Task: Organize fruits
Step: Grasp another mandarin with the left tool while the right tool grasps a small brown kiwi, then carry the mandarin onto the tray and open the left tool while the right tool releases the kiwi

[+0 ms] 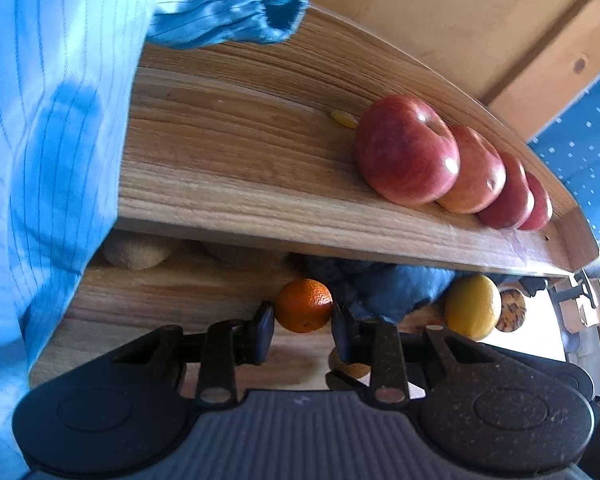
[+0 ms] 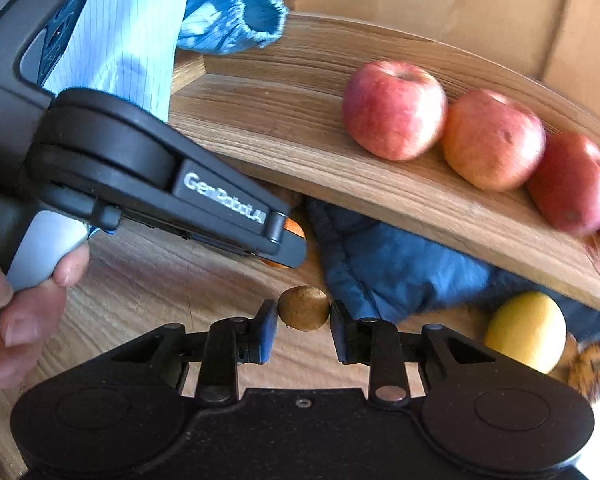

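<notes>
While four apples (image 1: 406, 150) already sit side by side along the upper wooden shelf (image 1: 228, 148), well above and beyond both sets of jaws, the sorting looks only partly done. The left end of that shelf is bare, and several fruits remain lower down: an orange (image 1: 303, 305), a small brown kiwi (image 2: 304, 307), a yellow lemon-like fruit (image 1: 473, 307) and a mottled brownish fruit (image 1: 511, 311) just behind it. Two pale brown shapes (image 1: 136, 254) under the shelf edge, up and to the left of the left jaws, are too hidden to name.

My reading is that two fruits are being handled at once. The left gripper (image 1: 303, 326) has the orange between its jaws, which stand close against each side of it and appear clamped on it. The right gripper (image 2: 304, 326) has the kiwi between its jaws in the same manner, both pads touching its sides. Whether either fruit is lifted or rests on the lower wooden counter (image 2: 140, 280) I cannot tell.

Both grippers point forward under the shelf's front edge, low over the counter. In the right wrist view the left gripper reaches in from the left, just ahead of the right jaws, with the person's hand (image 2: 24, 292) wrapped round its handle and a light blue sleeve (image 2: 228, 12) above. A dark blue quilted cloth (image 2: 388, 268) lies beyond the jaws, under the shelf, and the yellow fruit sits off to their right.
</notes>
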### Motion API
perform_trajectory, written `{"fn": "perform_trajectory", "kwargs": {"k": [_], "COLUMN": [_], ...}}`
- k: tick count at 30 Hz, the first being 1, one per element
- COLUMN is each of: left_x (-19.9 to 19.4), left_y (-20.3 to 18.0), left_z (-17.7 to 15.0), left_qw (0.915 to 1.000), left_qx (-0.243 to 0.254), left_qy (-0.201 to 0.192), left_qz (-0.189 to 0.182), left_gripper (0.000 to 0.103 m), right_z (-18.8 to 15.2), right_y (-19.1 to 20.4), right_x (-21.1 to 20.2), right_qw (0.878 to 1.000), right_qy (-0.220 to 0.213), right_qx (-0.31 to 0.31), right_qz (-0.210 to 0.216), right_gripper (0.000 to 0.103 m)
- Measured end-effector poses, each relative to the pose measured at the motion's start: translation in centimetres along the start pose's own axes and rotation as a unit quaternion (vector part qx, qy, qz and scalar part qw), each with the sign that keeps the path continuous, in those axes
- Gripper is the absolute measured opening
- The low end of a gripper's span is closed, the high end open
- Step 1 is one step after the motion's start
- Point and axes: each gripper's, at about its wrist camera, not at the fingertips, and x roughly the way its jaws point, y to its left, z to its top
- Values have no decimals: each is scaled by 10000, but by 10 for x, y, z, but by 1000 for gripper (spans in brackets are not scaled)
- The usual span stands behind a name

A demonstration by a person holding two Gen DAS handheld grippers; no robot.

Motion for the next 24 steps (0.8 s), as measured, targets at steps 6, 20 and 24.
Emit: {"fn": "perform_trajectory", "kwargs": {"k": [6, 20, 24], "left_x": [-6, -26, -32], "left_y": [-19, -55, -59], "left_z": [-15, -61, -74], "left_qw": [9996, 9938, 9920], "left_qx": [231, 933, 1080], "left_qy": [116, 540, 602], "left_qz": [-100, -288, -253], "left_gripper": [34, 34, 34], "right_z": [-21, -88, -102], "right_y": [-13, -29, -27], "right_x": [-29, -94, -104], "right_qw": [9985, 9884, 9869], "right_qy": [-103, -92, -73], "right_qx": [488, 1357, 1439], "right_qz": [-238, -675, -720], "right_gripper": [31, 31, 31]}}
